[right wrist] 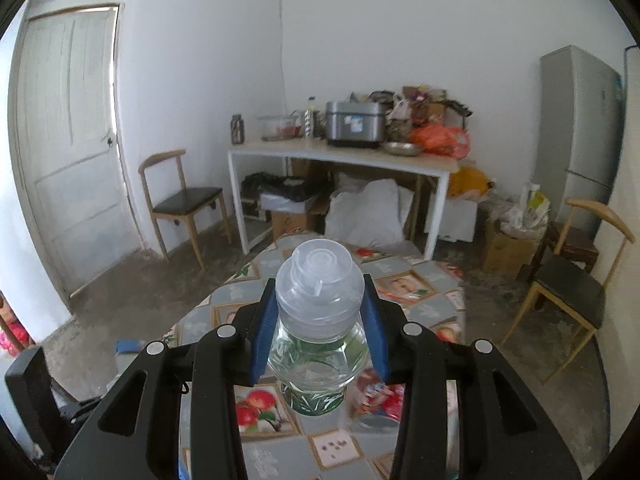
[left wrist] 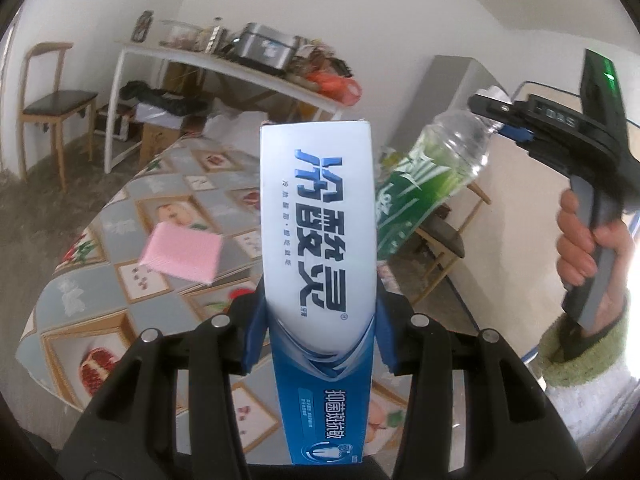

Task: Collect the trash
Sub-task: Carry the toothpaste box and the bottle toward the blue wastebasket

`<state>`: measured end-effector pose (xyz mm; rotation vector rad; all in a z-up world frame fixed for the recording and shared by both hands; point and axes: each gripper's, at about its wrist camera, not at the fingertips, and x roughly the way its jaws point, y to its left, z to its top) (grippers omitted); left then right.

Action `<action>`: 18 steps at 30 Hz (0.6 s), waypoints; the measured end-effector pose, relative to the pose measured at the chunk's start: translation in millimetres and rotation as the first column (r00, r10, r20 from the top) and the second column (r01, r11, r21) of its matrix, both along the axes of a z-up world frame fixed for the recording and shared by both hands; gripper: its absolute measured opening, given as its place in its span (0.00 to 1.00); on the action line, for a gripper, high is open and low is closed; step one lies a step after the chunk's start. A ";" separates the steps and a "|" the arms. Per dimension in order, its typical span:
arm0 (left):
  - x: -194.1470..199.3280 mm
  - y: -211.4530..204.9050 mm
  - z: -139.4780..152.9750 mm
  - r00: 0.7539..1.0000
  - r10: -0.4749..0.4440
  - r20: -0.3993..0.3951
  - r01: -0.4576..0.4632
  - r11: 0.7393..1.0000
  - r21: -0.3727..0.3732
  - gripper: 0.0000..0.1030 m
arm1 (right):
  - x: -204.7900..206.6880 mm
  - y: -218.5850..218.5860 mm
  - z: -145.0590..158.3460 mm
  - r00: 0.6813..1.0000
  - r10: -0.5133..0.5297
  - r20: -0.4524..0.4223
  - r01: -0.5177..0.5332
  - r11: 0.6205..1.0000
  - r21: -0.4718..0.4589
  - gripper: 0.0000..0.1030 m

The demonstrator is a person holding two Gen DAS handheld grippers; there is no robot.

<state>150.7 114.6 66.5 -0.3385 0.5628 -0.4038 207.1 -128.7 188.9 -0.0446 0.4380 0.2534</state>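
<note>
White-walled room noted, with a table under a grey fruit-patterned oilcloth (left wrist: 120, 312) and a pink rectangular pad (left wrist: 182, 254) lying on it. Left gripper (left wrist: 320, 312) is clamped on a blue-and-white cardboard toothpaste box (left wrist: 318, 216), held above the table. Right gripper (right wrist: 318, 320) is pinched on the neck of a clear green-labelled plastic bottle (right wrist: 318, 344), also lifted.

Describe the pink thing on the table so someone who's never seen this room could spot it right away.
Find the table with the fruit-patterned cloth. In the left wrist view, left of the toothpaste box, a flat rectangular pink pad lies on it. It is the only plain pink item on the busy grey-and-fruit pattern.
</note>
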 end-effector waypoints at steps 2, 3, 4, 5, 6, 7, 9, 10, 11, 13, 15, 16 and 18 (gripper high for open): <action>-1.8 -13.2 8.1 1.000 -0.027 0.016 0.026 1.000 0.004 0.42 | -21.0 -21.9 7.4 0.999 -0.026 0.019 0.025 1.000 0.013 0.38; -2.6 -20.1 11.8 0.999 -0.042 0.023 0.042 0.999 0.003 0.42 | -30.4 -32.7 10.1 0.999 -0.038 0.026 0.038 0.999 0.019 0.38; -4.0 -27.5 15.1 0.998 -0.059 0.028 0.059 0.998 0.002 0.42 | -39.0 -42.2 12.5 0.998 -0.050 0.033 0.049 0.998 0.025 0.38; -4.2 -36.8 18.5 0.997 -0.078 0.028 0.078 0.997 0.003 0.42 | -45.4 -49.7 14.5 0.997 -0.061 0.038 0.060 0.998 0.029 0.38; -4.6 -45.2 21.4 0.995 -0.095 0.029 0.095 0.995 0.006 0.42 | -56.1 -63.3 16.0 0.996 -0.083 0.046 0.081 0.996 0.034 0.38; -5.3 -53.4 24.1 0.993 -0.113 0.031 0.113 0.994 0.011 0.42 | -63.5 -73.9 17.0 0.993 -0.102 0.051 0.100 0.994 0.038 0.38; -6.2 -74.0 28.8 0.986 -0.162 0.036 0.161 0.987 0.019 0.42 | -82.2 -101.4 17.8 0.986 -0.153 0.059 0.151 0.987 0.048 0.38; -5.0 -86.8 31.3 0.980 -0.198 0.036 0.197 0.980 0.014 0.42 | -90.9 -114.5 17.2 0.982 -0.181 0.059 0.178 0.983 0.053 0.38; -2.8 -96.4 32.6 0.975 -0.220 0.033 0.219 0.976 0.011 0.42 | -97.0 -123.4 15.8 0.978 -0.202 0.059 0.199 0.978 0.055 0.38; 3.2 -122.8 35.3 0.961 -0.274 0.025 0.274 0.962 0.014 0.42 | -114.2 -151.2 10.5 0.962 -0.268 0.053 0.265 0.963 0.057 0.38; 8.1 -149.0 37.4 0.946 -0.325 0.018 0.325 0.946 0.018 0.42 | -129.1 -179.2 3.2 0.940 -0.338 0.038 0.335 0.940 0.056 0.38; 11.3 -166.7 38.6 0.933 -0.359 0.015 0.358 0.933 0.025 0.42 | -136.9 -193.6 -1.5 0.928 -0.371 0.029 0.369 0.928 0.056 0.38; 15.5 -196.7 39.5 0.911 -0.412 0.008 0.412 0.911 0.034 0.42 | -150.2 -222.8 -12.9 0.898 -0.440 0.010 0.438 0.897 0.057 0.38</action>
